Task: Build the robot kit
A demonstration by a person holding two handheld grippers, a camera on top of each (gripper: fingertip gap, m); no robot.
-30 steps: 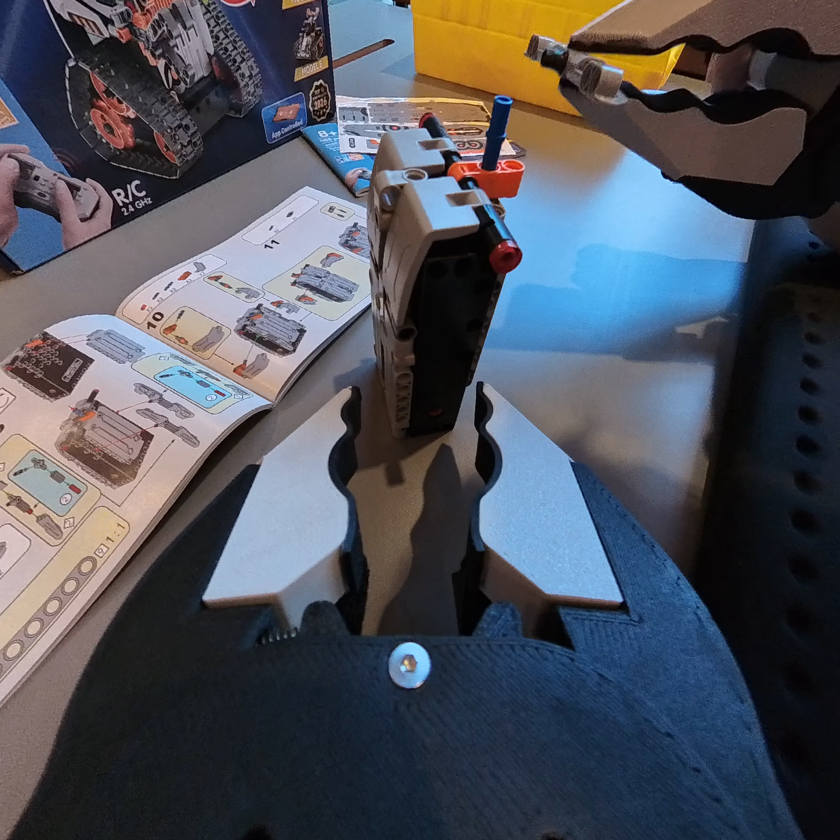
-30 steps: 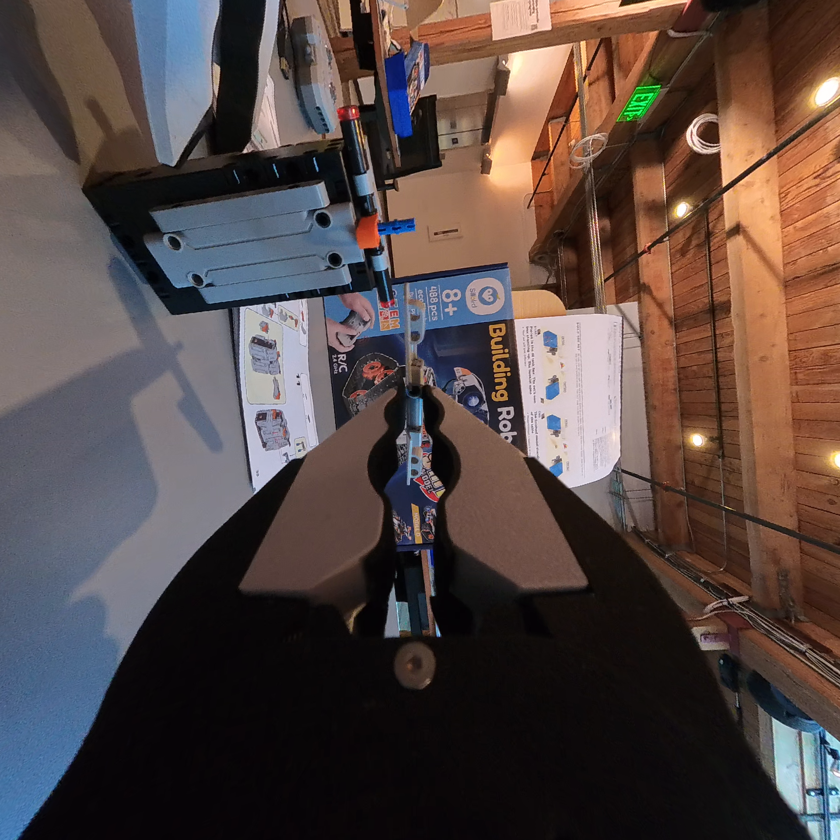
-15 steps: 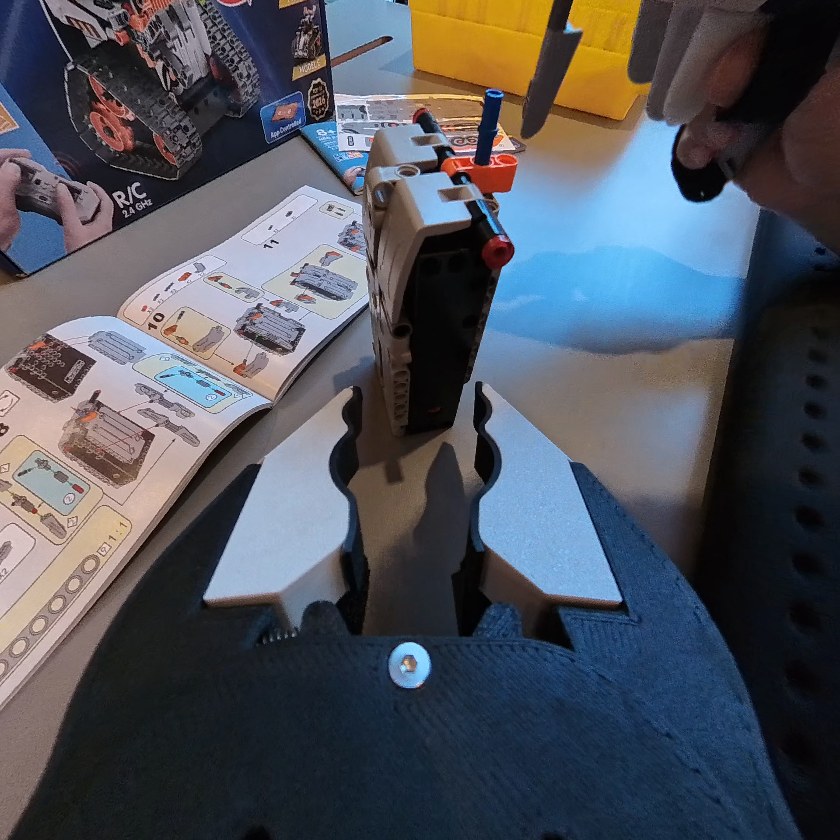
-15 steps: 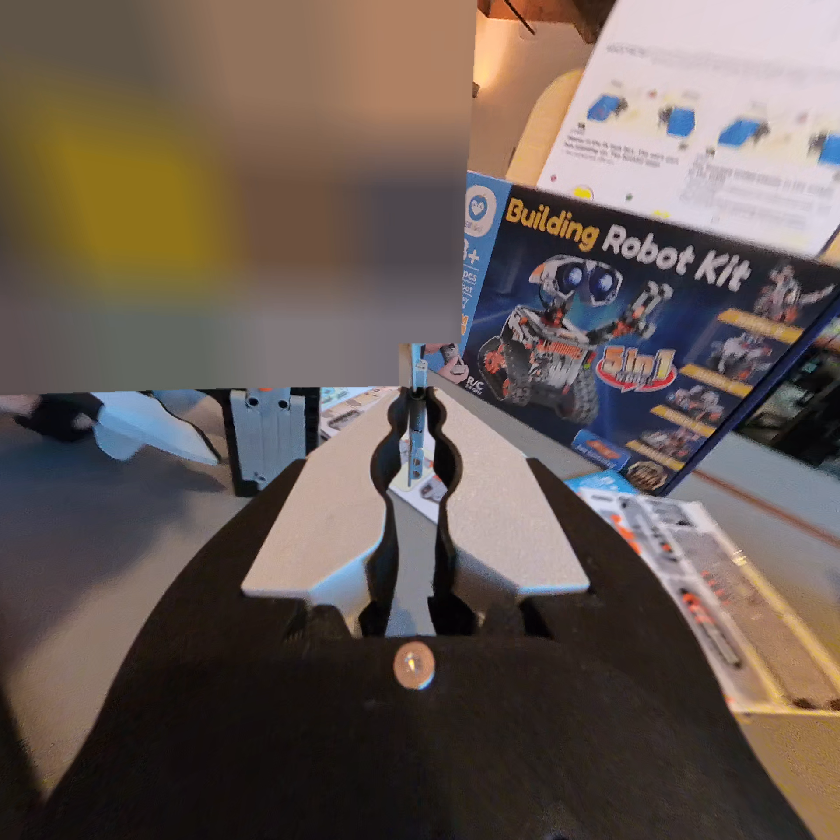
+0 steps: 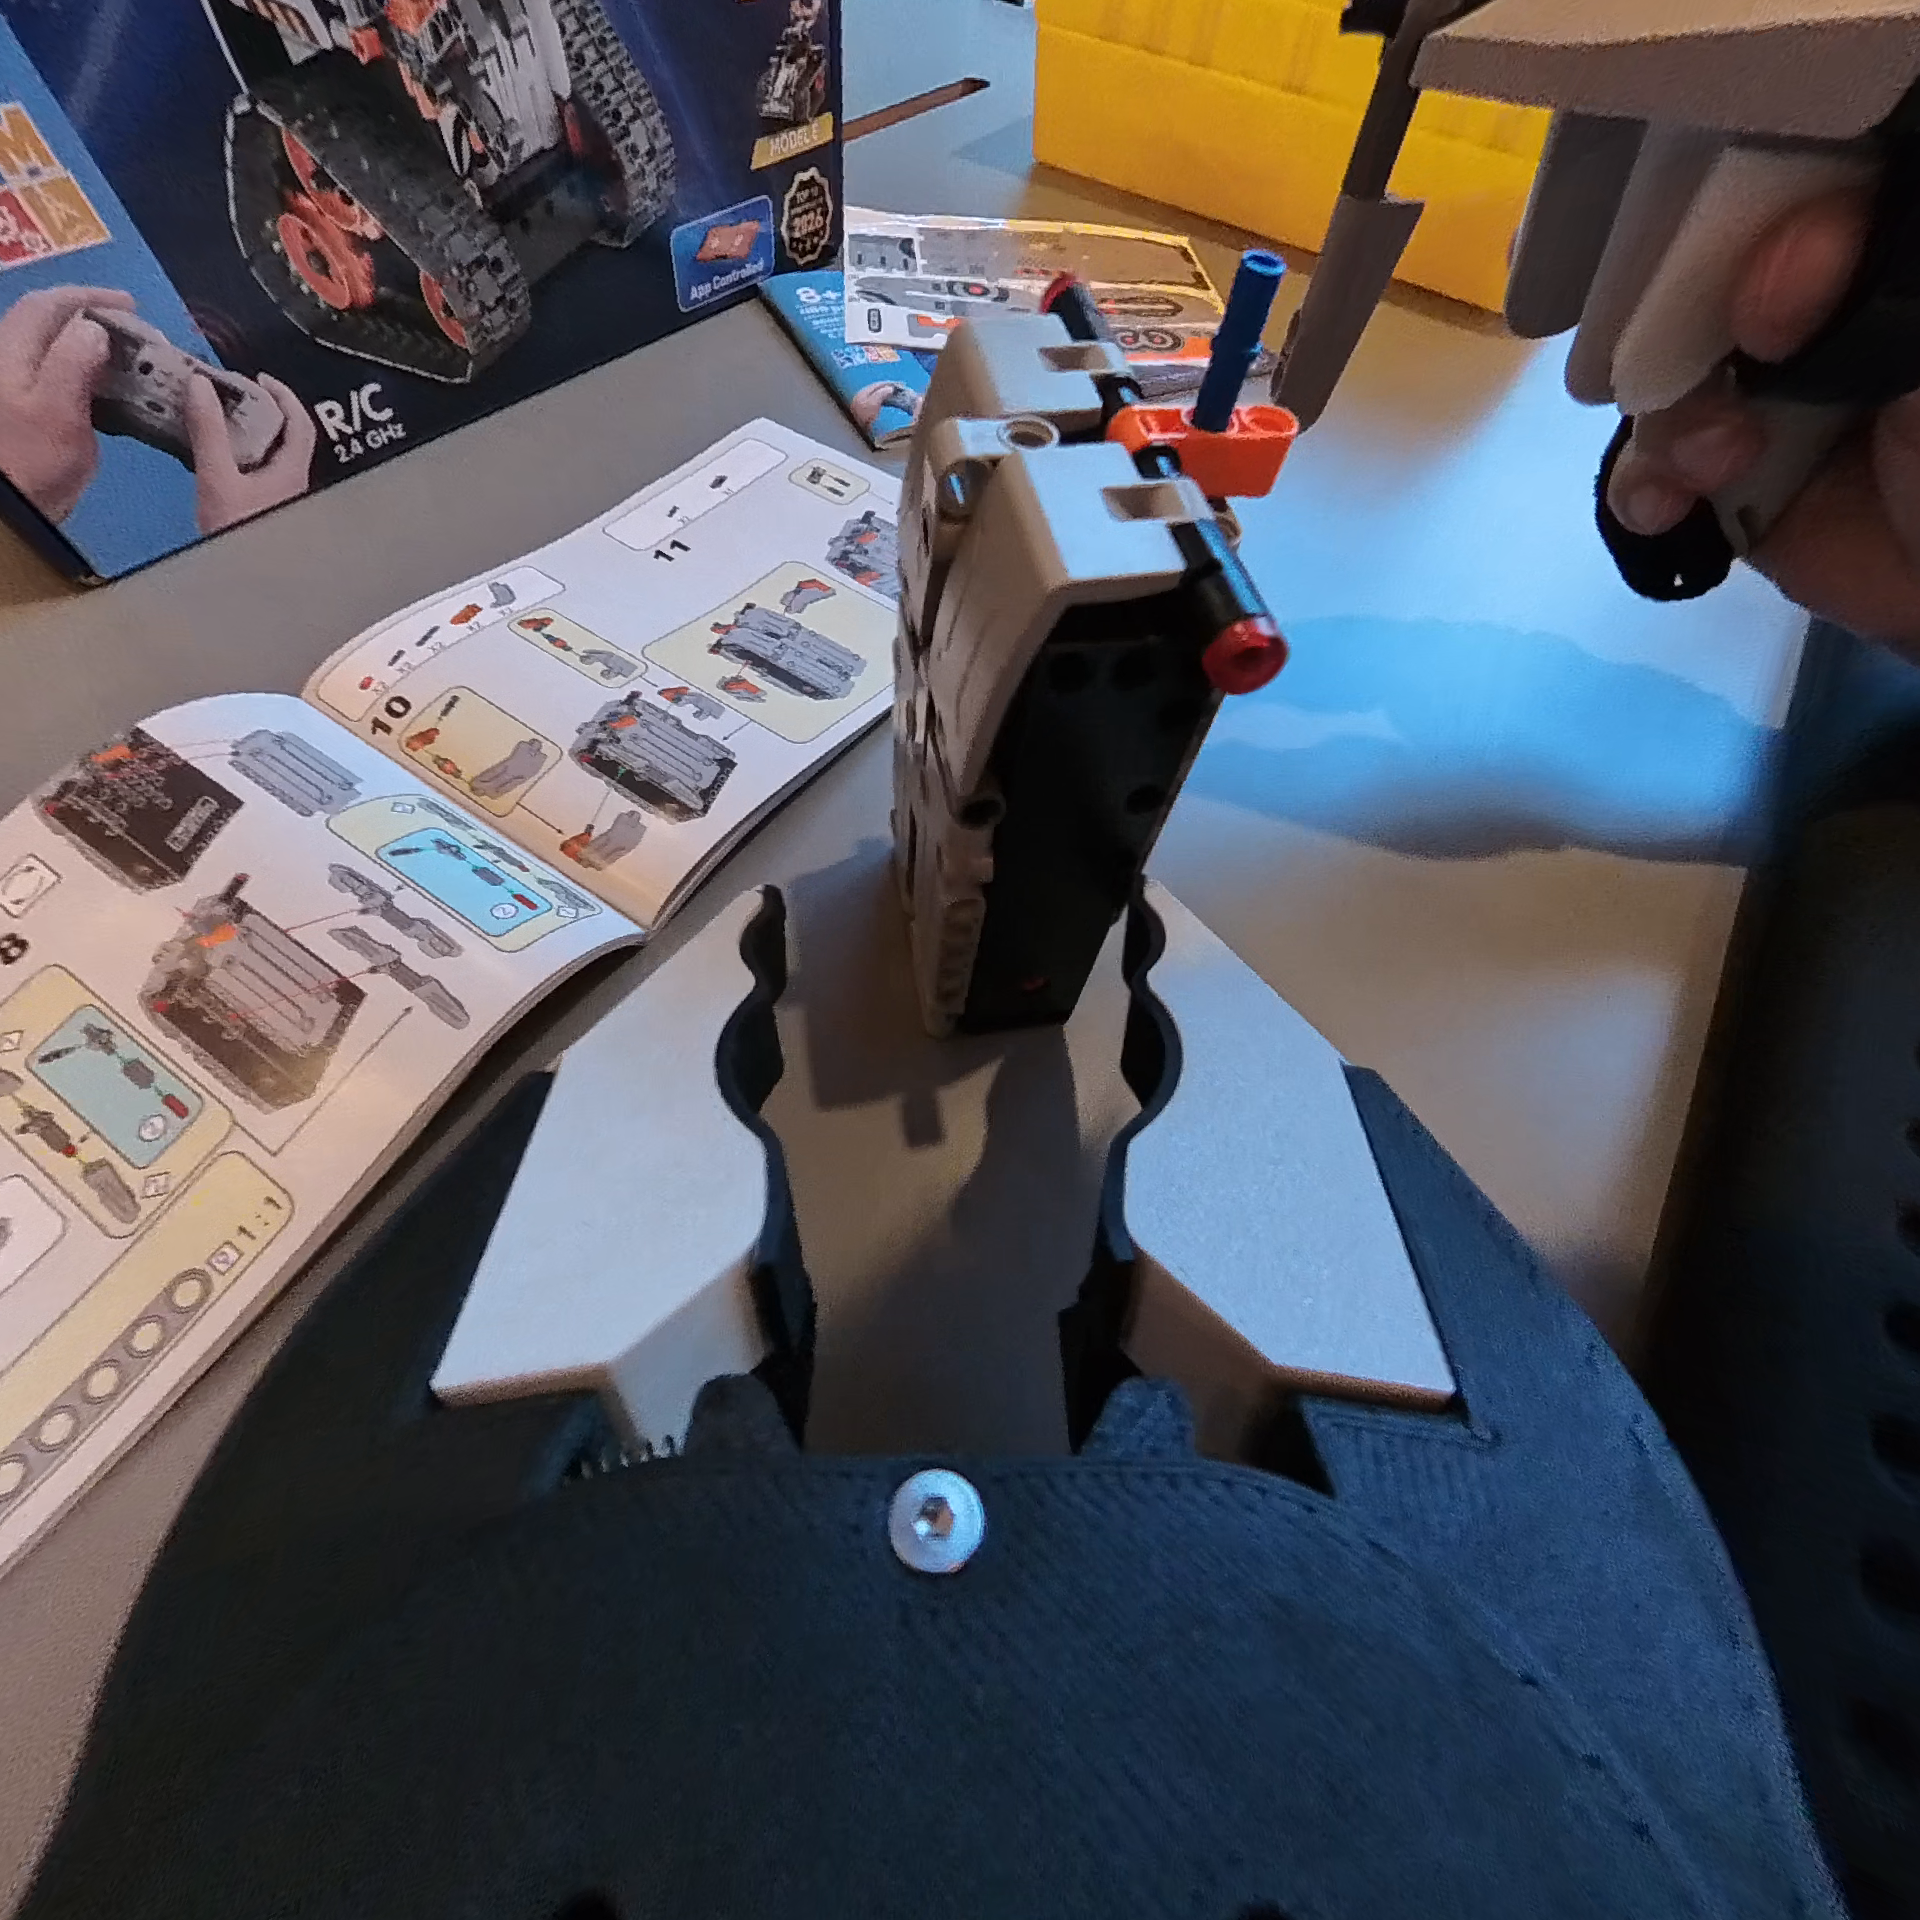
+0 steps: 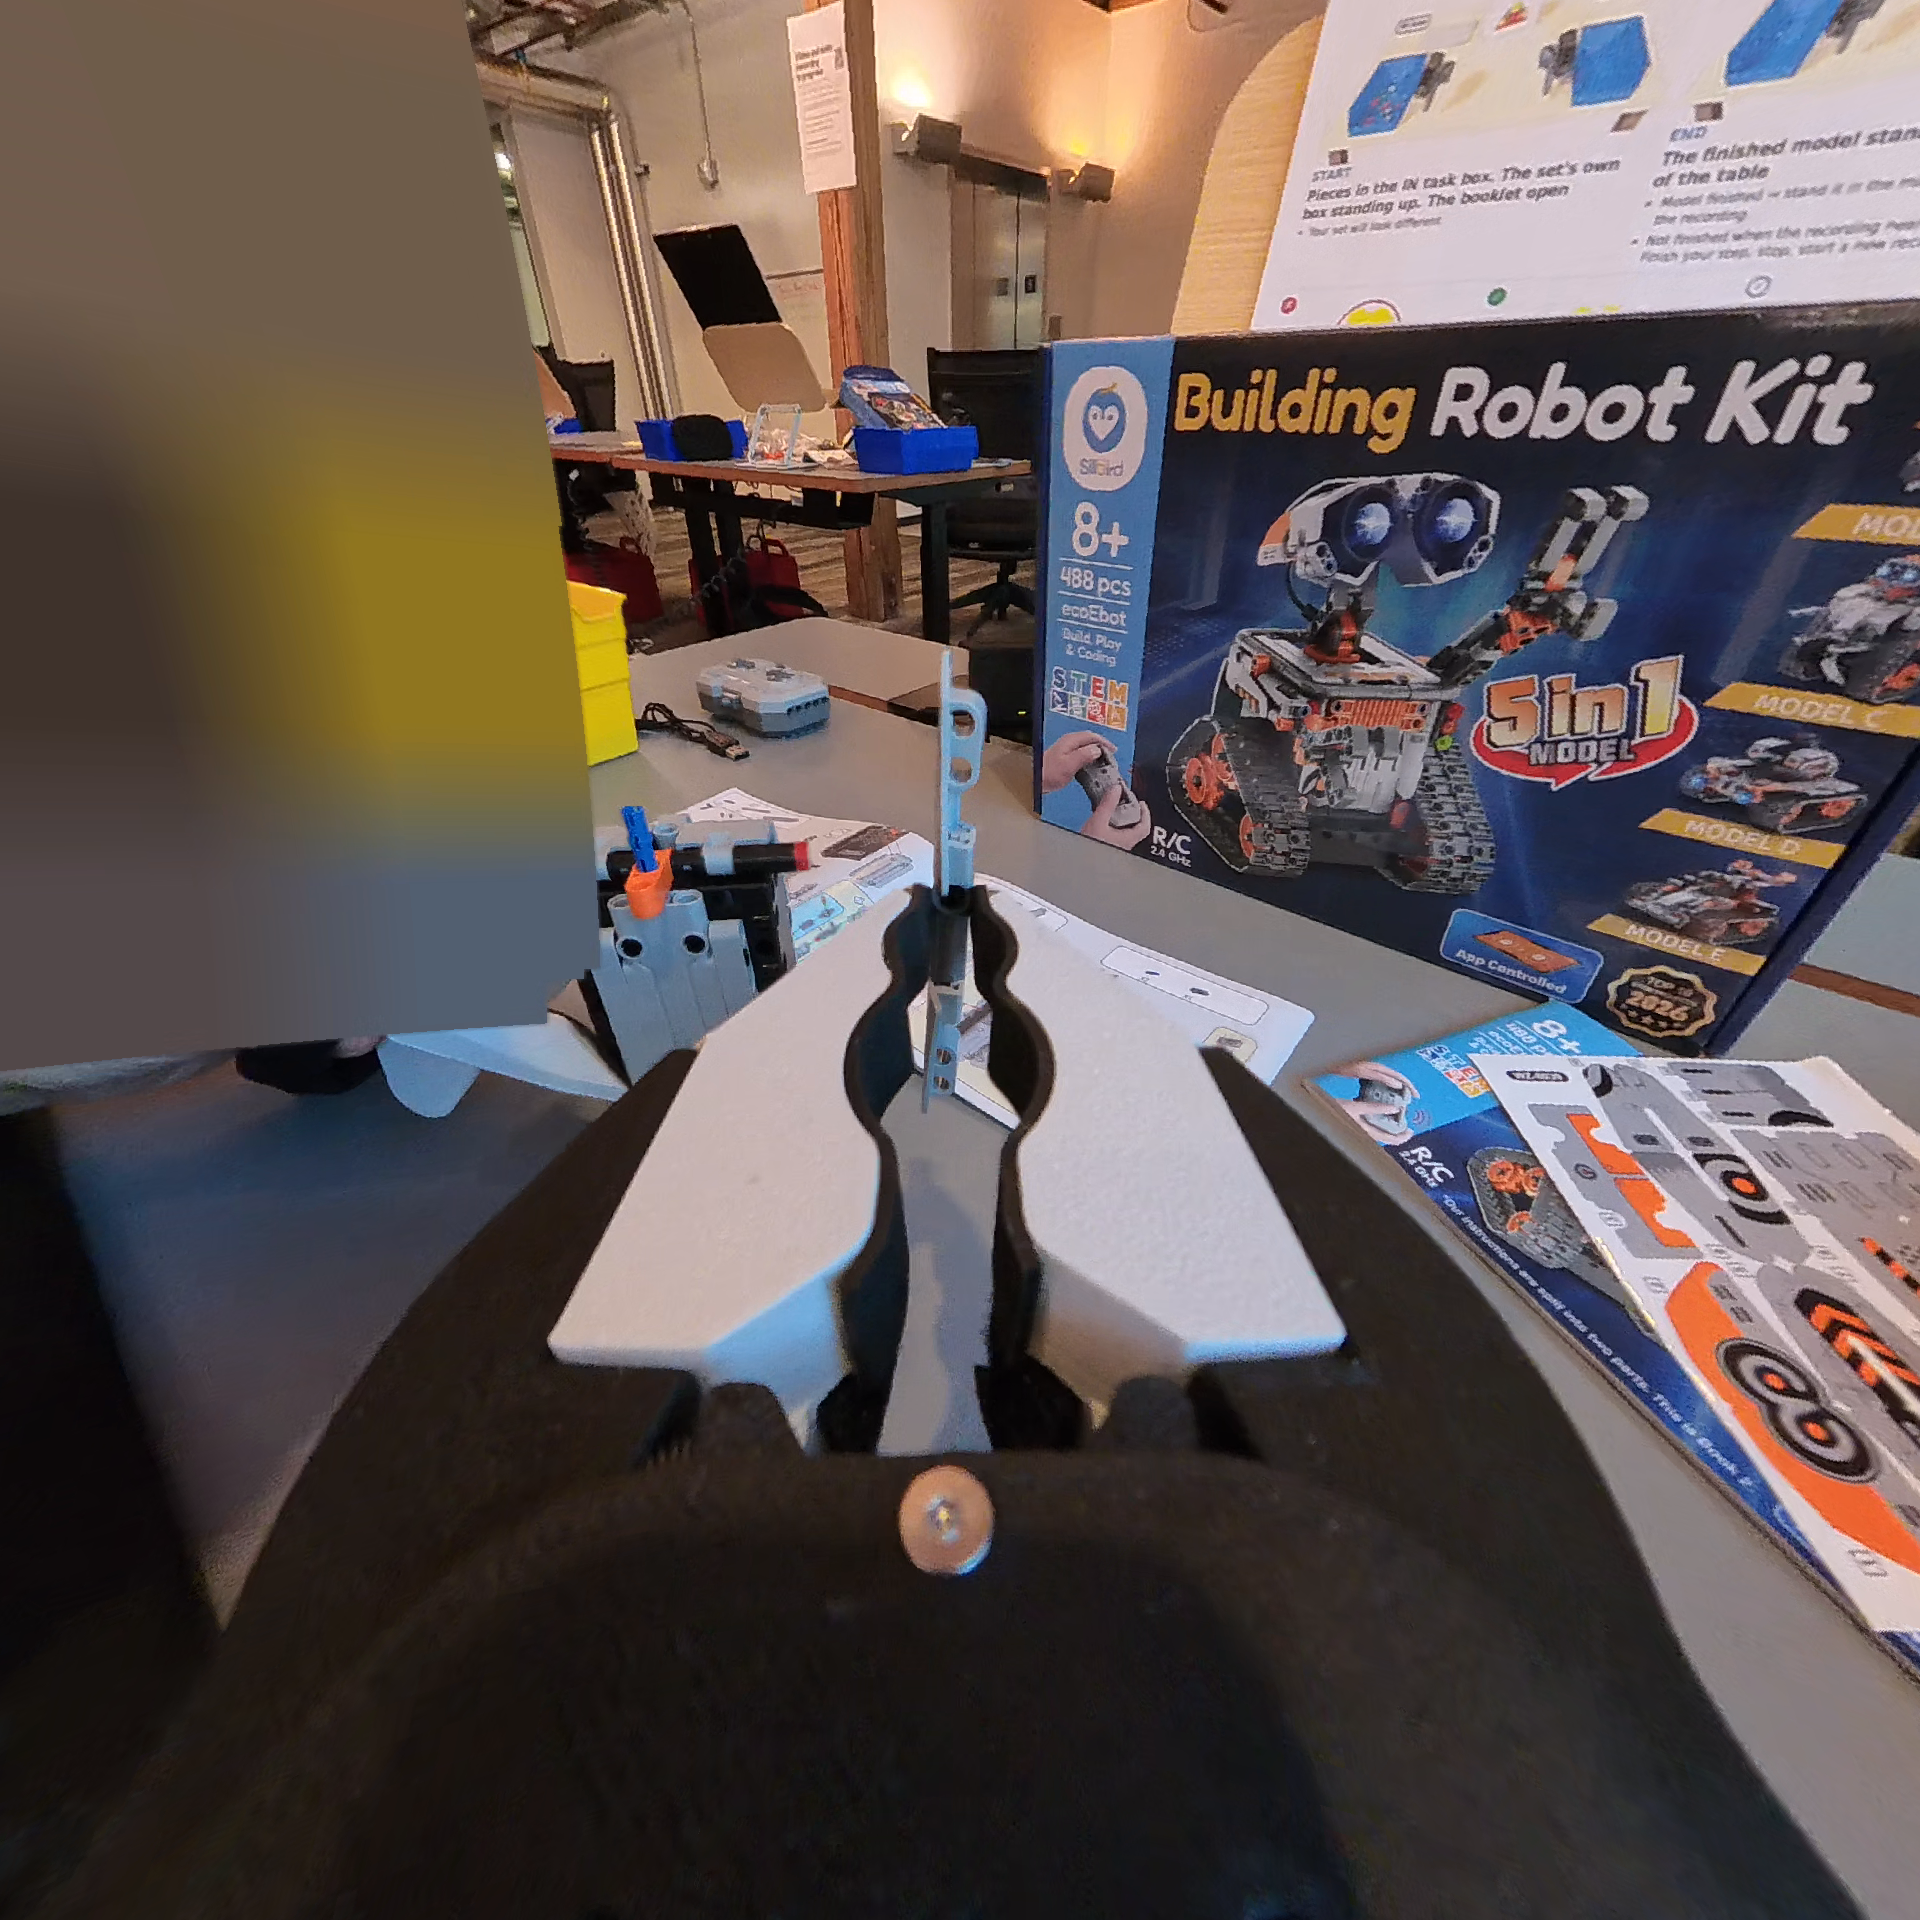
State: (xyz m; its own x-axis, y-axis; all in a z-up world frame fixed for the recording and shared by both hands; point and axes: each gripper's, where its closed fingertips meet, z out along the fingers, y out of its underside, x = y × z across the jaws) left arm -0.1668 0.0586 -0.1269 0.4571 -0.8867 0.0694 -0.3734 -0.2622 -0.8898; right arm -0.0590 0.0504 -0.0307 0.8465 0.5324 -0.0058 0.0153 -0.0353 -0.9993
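Observation:
A grey and black block assembly [image 5: 1029,748] stands upright on the grey table [image 5: 1403,997]. On top it carries an orange connector [image 5: 1205,447], a blue pin [image 5: 1236,322] and a red-tipped black axle [image 5: 1247,649]. My left gripper [image 5: 951,935] is open, and the assembly's base stands between its fingertips. My right gripper [image 6: 948,904] is shut on a thin grey holed beam [image 6: 958,769] that stands upright. In the left wrist view this beam [image 5: 1351,260] hangs close to the right of the blue pin. The assembly also shows in the right wrist view [image 6: 686,935].
An open instruction booklet [image 5: 416,831] lies left of the assembly. The kit box [image 6: 1507,644] stands behind it. A yellow bin [image 5: 1195,114] is at the back. A sticker sheet [image 6: 1714,1247] and a leaflet lie at the right. A grey controller [image 6: 764,691] and a cable lie farther off. My hands' fingertips stand some 15 cm from each other.
My right gripper has turned from sideways to upright and brought the grey beam down close to the blue pin. My left gripper and the assembly have stayed put.

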